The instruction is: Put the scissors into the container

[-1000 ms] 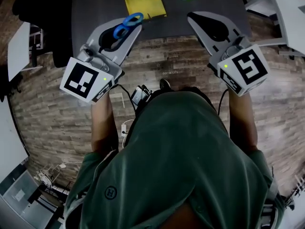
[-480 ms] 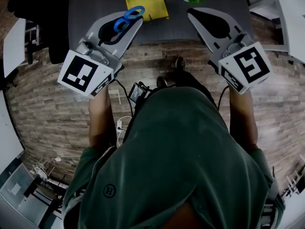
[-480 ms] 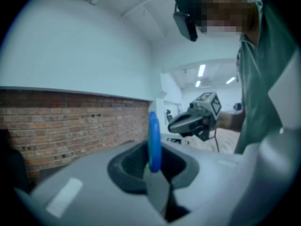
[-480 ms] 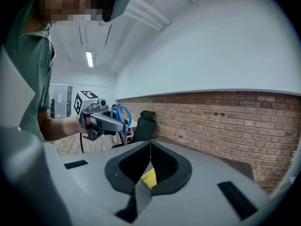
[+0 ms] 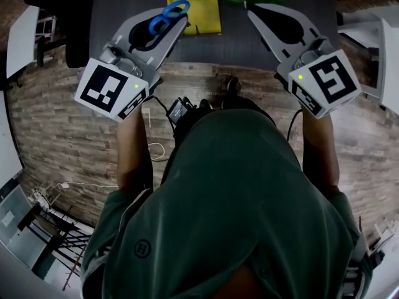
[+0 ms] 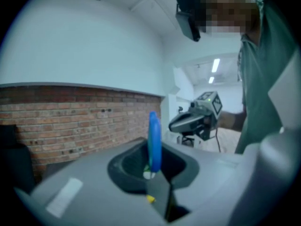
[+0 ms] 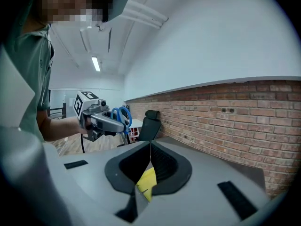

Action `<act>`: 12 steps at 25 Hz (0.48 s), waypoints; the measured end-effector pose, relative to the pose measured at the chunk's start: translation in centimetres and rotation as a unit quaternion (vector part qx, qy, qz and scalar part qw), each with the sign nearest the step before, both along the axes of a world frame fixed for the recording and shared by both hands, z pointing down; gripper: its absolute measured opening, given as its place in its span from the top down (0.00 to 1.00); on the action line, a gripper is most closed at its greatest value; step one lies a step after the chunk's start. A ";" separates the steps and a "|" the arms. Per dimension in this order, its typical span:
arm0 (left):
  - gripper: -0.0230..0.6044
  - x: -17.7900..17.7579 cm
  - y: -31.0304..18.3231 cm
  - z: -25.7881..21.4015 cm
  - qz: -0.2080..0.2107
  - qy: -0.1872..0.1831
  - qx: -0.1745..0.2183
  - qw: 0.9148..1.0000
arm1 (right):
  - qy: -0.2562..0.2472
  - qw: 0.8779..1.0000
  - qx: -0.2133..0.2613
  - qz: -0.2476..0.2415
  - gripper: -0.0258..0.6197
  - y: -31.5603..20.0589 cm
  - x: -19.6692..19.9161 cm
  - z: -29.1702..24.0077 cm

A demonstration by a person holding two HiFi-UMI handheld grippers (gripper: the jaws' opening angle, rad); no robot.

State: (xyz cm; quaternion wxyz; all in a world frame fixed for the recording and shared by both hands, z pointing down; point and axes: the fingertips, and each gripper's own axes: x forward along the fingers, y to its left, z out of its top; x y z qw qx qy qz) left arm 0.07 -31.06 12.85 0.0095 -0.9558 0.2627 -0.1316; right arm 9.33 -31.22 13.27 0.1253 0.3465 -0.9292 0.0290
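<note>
Both grippers have edged farther over the desk (image 5: 121, 8): left gripper (image 5: 176, 27), fingers clamped on the scissors (image 5: 167, 15), now nears the container (image 5: 202, 8) just right; right gripper (image 5: 257, 14) fingers together, empty.

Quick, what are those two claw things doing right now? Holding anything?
Left gripper: shut on the blue-handled scissors.
Right gripper: shut, holding nothing.
</note>
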 end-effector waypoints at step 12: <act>0.90 -1.4 -4.0 1.2 -0.048 -0.012 -0.012 0.999 | -0.001 0.999 -0.011 -0.042 0.95 -4.6 -1.3 1.0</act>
